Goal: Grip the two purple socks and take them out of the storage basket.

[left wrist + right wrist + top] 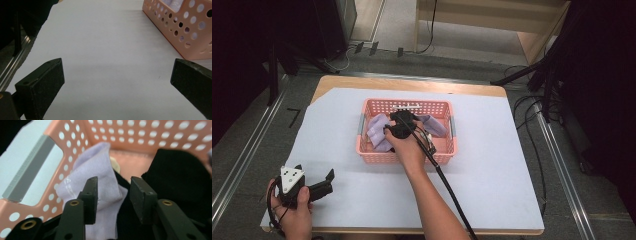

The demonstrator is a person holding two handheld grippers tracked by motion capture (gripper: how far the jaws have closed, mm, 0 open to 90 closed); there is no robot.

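Tongs first: your right tongs (113, 200) are down inside the pink basket (372, 156), jaws partly apart, with the edge of the lilac cloth (100, 172) lying between them and not yet pinched; the left-hand jaw sits over the lilac fabric and the other one is over a black garment (180, 180) that lies against it. In the high view the same right tongs (398, 120) hover over the middle of the basket, with the lilac cloth (379, 131) spread to both sides of them. The step in hand looks like picking the lilac piece out of the basket, and you are at the point of closing. The next move calls for care: lower just enough that only the lilac edge sits between the jaws, then close, or you may catch the black garment along with it. Your left tongs (117, 82) are wide apart and hold nothing, low over the white table (105, 37) with a corner of the basket (185, 32) near them; in the high view the left tongs (319, 186) sit near the table's front left corner, well apart from the basket.
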